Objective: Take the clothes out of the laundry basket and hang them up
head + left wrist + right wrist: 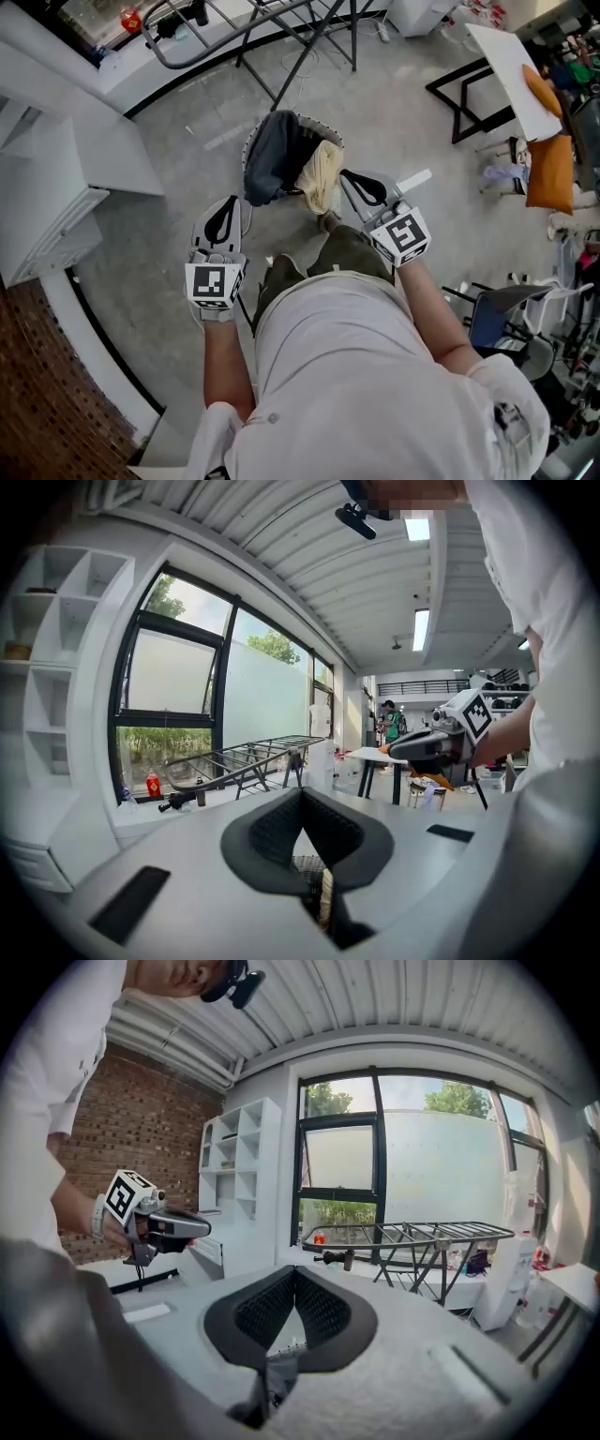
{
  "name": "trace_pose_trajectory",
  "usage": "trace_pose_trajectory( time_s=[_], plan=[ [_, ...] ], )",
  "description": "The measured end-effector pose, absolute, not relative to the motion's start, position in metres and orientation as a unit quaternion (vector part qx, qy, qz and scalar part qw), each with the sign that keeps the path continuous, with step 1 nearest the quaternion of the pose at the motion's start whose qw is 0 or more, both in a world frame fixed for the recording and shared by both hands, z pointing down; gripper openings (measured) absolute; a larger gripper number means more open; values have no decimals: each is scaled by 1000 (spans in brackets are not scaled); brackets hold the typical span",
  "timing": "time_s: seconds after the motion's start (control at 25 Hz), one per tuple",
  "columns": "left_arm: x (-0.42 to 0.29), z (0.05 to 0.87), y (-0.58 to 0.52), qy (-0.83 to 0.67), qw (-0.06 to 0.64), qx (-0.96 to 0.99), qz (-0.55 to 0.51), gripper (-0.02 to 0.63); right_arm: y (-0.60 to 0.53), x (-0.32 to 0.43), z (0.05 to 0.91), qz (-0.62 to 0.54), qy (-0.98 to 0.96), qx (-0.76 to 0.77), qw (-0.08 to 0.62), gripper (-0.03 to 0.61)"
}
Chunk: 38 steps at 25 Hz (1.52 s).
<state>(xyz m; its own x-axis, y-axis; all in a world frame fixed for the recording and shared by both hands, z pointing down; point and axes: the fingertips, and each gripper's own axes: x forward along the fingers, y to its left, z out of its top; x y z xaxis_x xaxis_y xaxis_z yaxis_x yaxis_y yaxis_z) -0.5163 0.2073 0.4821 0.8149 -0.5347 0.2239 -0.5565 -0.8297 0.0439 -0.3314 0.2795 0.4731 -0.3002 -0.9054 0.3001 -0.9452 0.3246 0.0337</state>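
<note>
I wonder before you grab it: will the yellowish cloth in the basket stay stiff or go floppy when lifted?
Probably floppy: the yellowish cloth droops in soft folds over the laundry basket rim. It likely weighs little, since it looks thin. It may drag on the dark garment lying beside it.

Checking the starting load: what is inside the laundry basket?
The laundry basket holds a dark garment, draped over its rim, and a cream cloth beside it. Anything under them, and the basket's bottom, is covered.
</note>
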Motion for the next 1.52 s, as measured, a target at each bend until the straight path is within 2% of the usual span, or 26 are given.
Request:
trace_pose_trajectory(
  time_s=[0.4, 0.6, 0.92, 1.36, 1.4, 1.52],
  plan=[
    [-432, 501, 131, -352, 81, 917, 169, 2, 166, -248, 496, 91, -855, 478, 180, 6],
    [-403, 528, 111, -393, 132, 888, 199, 2, 127, -205, 518, 127, -876, 430, 180, 6],
    [-390, 591, 93, -440, 195, 841, 247, 3, 85, -168, 559, 161, -889, 377, 202, 6],
    [-418, 711, 77, -433, 271, 804, 303, 3, 58, -184, 635, 215, -875, 355, 250, 6],
    [-423, 725, 77, -428, 278, 803, 309, 11, 58, -187, 643, 219, -873, 354, 255, 6],
    [-432, 770, 75, -411, 298, 796, 329, 100, 54, -198, 662, 233, -865, 354, 270, 6]
  ],
)
